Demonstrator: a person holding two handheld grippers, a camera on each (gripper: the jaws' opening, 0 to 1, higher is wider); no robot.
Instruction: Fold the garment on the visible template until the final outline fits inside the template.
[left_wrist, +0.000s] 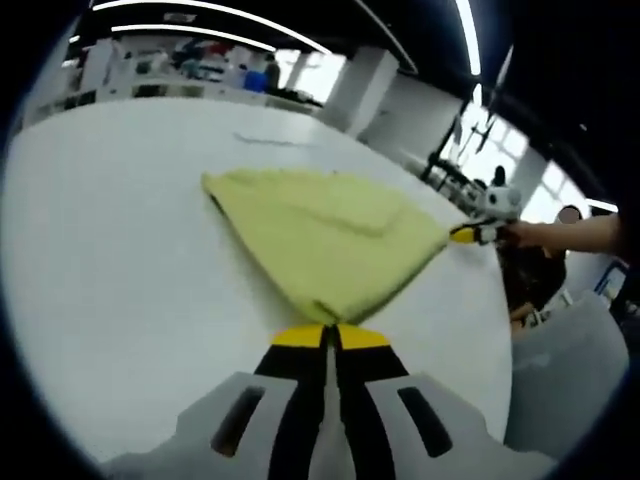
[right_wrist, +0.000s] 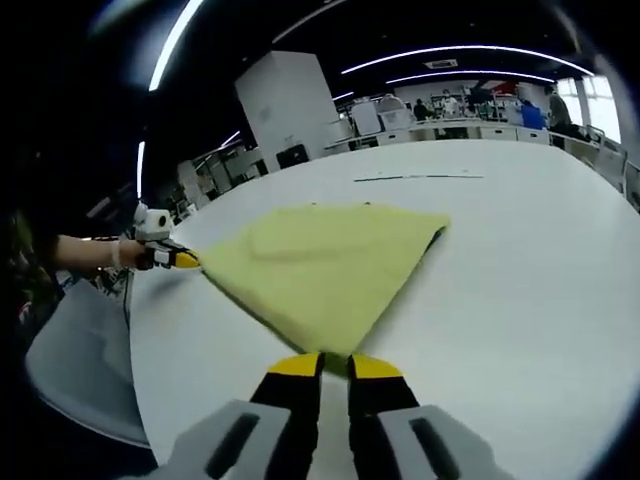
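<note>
Both grippers are clamped on the garment, one at each of two corners. Largest in both views is the white table (left_wrist: 110, 260), which spreads under everything, its far part carrying a thin dark line (right_wrist: 418, 178) that may be an edge of the template; I cannot tell for sure. On the table lies the yellow-green garment (left_wrist: 320, 235), folded into a rough triangle with an inner layer showing as a raised outline on top and a dark edge along one side. In the left gripper view, the left gripper (left_wrist: 331, 337) rises from the bottom with its yellow-tipped jaws pressed together on the nearest corner of the cloth, which looks lifted a little there. At the right of that view the right gripper (left_wrist: 470, 233) pinches the far pointed corner, a person's hand (left_wrist: 535, 235) behind it. In the right gripper view the garment (right_wrist: 325, 260) spreads away from the right gripper (right_wrist: 335, 364), whose yellow tips stand close on either side of the cloth's near corner, a thin slit between them. At the left of this view the left gripper (right_wrist: 178, 259) holds the other pointed corner, a hand (right_wrist: 100, 252) behind it. Beyond the table stand desks and a white pillar (right_wrist: 290, 110) under strip lights.
</note>
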